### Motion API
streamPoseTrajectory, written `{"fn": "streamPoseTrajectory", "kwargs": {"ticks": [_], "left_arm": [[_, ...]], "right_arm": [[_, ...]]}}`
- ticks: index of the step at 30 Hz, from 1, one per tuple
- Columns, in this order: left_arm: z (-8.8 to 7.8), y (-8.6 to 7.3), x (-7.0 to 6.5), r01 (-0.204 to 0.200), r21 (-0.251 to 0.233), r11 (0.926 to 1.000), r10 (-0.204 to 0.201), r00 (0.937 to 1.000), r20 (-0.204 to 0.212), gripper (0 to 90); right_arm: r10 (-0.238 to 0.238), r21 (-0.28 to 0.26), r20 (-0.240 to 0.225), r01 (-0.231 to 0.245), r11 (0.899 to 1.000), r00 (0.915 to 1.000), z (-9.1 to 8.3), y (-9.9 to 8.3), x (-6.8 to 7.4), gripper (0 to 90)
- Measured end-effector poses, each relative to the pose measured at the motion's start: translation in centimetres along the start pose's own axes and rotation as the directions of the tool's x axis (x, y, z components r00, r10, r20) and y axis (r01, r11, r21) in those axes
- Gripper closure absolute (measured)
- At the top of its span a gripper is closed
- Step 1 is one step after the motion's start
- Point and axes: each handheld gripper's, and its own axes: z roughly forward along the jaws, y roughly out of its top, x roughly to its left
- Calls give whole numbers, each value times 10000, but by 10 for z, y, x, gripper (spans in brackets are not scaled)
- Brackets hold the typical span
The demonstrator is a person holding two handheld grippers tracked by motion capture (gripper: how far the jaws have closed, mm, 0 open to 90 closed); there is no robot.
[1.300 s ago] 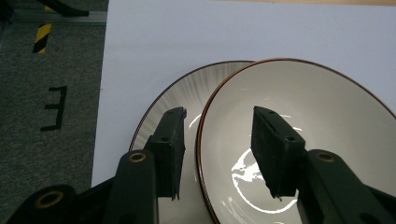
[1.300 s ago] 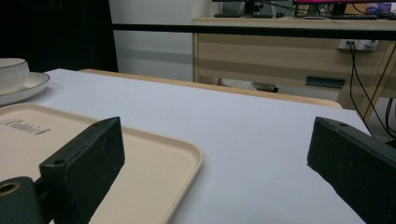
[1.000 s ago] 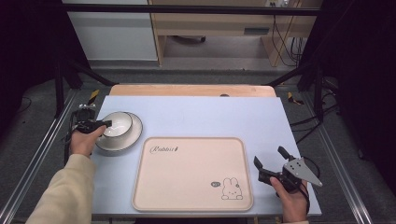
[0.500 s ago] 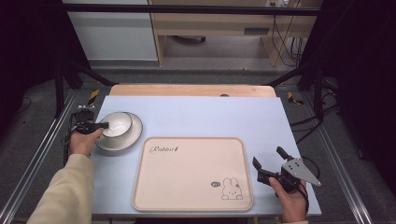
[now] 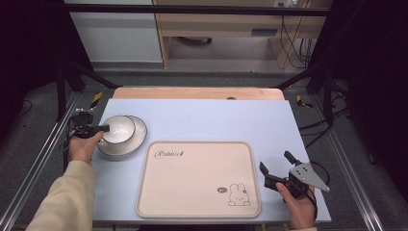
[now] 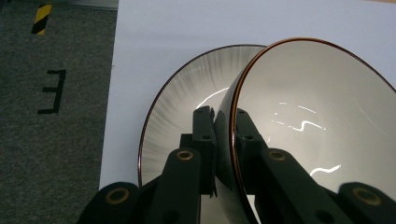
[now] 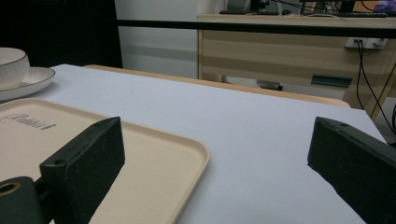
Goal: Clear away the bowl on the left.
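left gripper (image 6: 223, 135) pinching bowl (image 6: 317, 126) rim, seemingly over plate (image 6: 187, 112)

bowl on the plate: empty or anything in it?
Empty. The left gripper view shows the bowl's glossy white inside bare, only light reflections; the left hand-held gripper clamps its rim over the plate.

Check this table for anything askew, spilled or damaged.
Nothing stands out. The bowl sits upright on its plate, with the left gripper shut on its rim. The tray lies flat and square on the table. The right gripper is open beside it. No spills or cracks show.
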Motion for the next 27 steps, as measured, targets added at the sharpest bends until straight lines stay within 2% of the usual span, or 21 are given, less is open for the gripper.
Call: {"fn": "streamPoseTrajectory", "kwargs": {"ticks": [4, 7, 11, 18, 27], "left_arm": [[-6, 1, -4, -15, -185, 9998, 17, 9999, 114, 825], [-11, 3, -8, -304, -216, 9993, 306, 9995, 76, 824], [-15, 4, -14, -399, -320, 9987, 409, 9987, 318, 824], [-23, 8, -25, -736, -361, 9966, 749, 9966, 355, 824], [-26, 12, -35, -1034, -439, 9937, 1059, 9926, 598, 823]], "right_arm": [[-34, 46, 6, 34, 10000, 10000, 0, -1, 0, 40], [-39, -22, -3, 39, 10000, 10000, 0, -1, -1, 40], [-22, 54, 28, 22, 10000, 10000, 0, -1, -2, 41], [-126, -158, -69, 125, 9998, 9999, 1, 0, -2, 41], [-195, -78, -93, 194, 9998, 9998, 1, 1, 0, 40]]}}
